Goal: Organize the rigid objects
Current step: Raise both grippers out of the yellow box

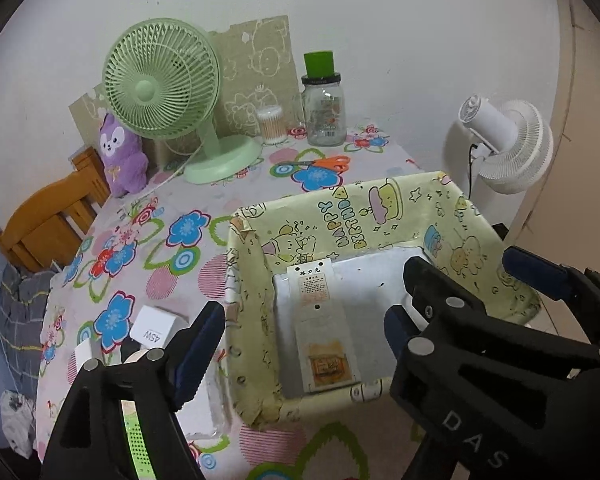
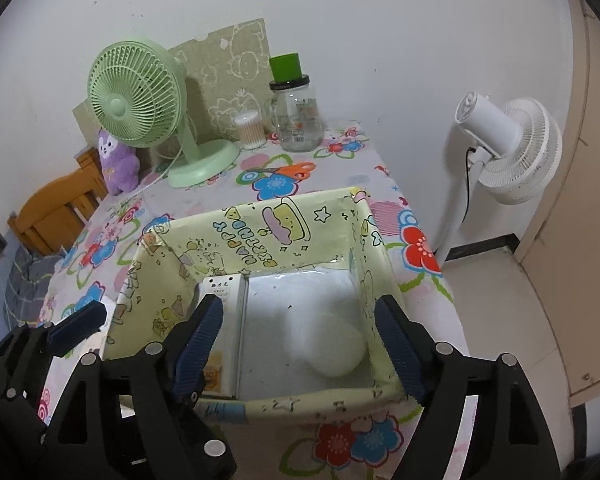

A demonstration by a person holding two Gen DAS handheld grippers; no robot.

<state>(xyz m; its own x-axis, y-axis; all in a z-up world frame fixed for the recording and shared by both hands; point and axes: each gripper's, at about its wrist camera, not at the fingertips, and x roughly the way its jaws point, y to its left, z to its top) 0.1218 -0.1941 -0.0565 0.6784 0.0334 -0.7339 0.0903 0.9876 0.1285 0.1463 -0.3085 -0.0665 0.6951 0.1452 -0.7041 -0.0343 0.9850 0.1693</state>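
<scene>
A yellow birthday-print box [image 1: 340, 216] [image 2: 260, 232] stands on the flowered tablecloth. A flat white labelled carton [image 1: 320, 320] [image 2: 224, 320] lies along its left inner side. A white rounded object [image 2: 336, 352], blurred, rests on the box floor to the right. My left gripper [image 1: 304, 316] is open above the carton, its pads clear of it. My right gripper [image 2: 298, 308] is open over the rounded object, holding nothing. Outside the box to the left sit a white 45W charger [image 1: 156, 330] and a green perforated item [image 1: 136, 440], partly hidden by my left fingers.
At the back stand a green desk fan [image 1: 160, 80], a glass jar with a green lid [image 1: 324, 112] and a tub of cotton swabs [image 1: 270, 124]. Orange scissors [image 1: 324, 163] lie near them, with a purple plush [image 1: 120, 152] at the left. Beyond the table's right edge is a white floor fan [image 2: 508, 148]; a wooden chair [image 1: 48, 224] is on its left.
</scene>
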